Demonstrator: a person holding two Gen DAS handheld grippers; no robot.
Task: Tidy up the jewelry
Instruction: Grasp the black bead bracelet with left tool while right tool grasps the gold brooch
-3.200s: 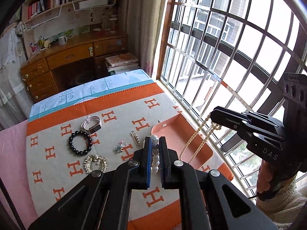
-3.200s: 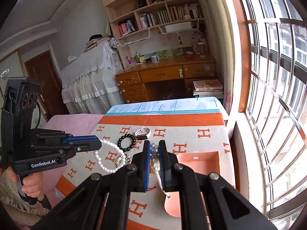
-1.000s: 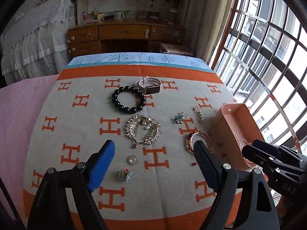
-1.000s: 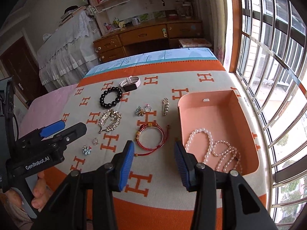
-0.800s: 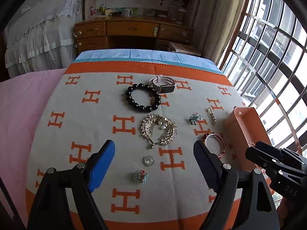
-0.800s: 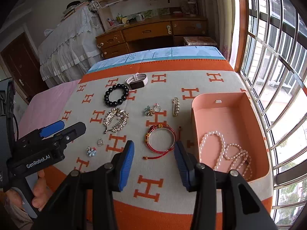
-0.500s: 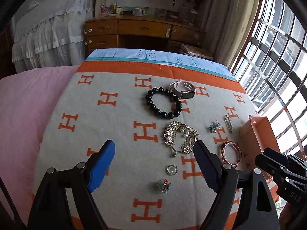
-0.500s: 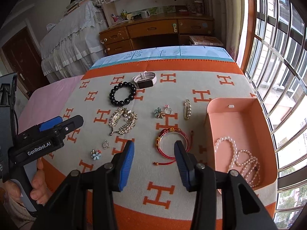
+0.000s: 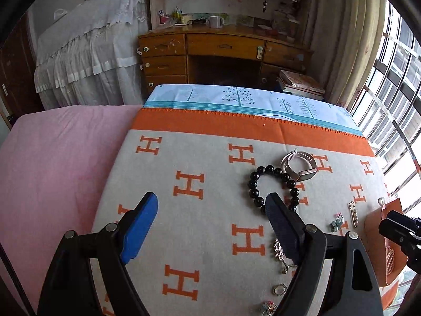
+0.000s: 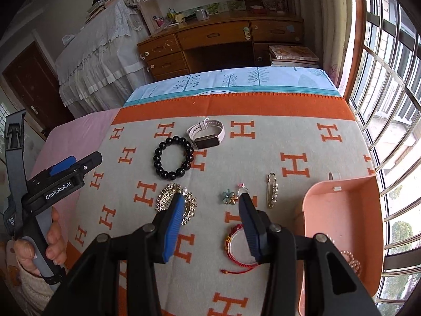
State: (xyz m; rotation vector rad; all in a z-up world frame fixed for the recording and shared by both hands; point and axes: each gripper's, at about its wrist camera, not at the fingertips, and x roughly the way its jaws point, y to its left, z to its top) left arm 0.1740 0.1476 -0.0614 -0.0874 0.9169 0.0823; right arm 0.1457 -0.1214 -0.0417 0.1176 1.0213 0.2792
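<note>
Right gripper (image 10: 210, 205) jaws part open and empty, hovering over the blanket (image 10: 263, 152) between gold brooch (image 10: 175, 203) and red cord bracelet (image 10: 238, 242). Left gripper (image 9: 210, 216) wide open, empty. Bracelet lies just beside the pink box (image 10: 342, 210); judged light, limp, snag-prone; best pinched across its band.

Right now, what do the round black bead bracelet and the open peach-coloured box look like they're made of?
The round black bead bracelet looks like polished stone or glass: each bead is glossy with small bright highlights, though plastic can't be ruled out. The open peach-coloured box looks like moulded plastic, with smooth matte walls, rounded corners and even colour.
</note>
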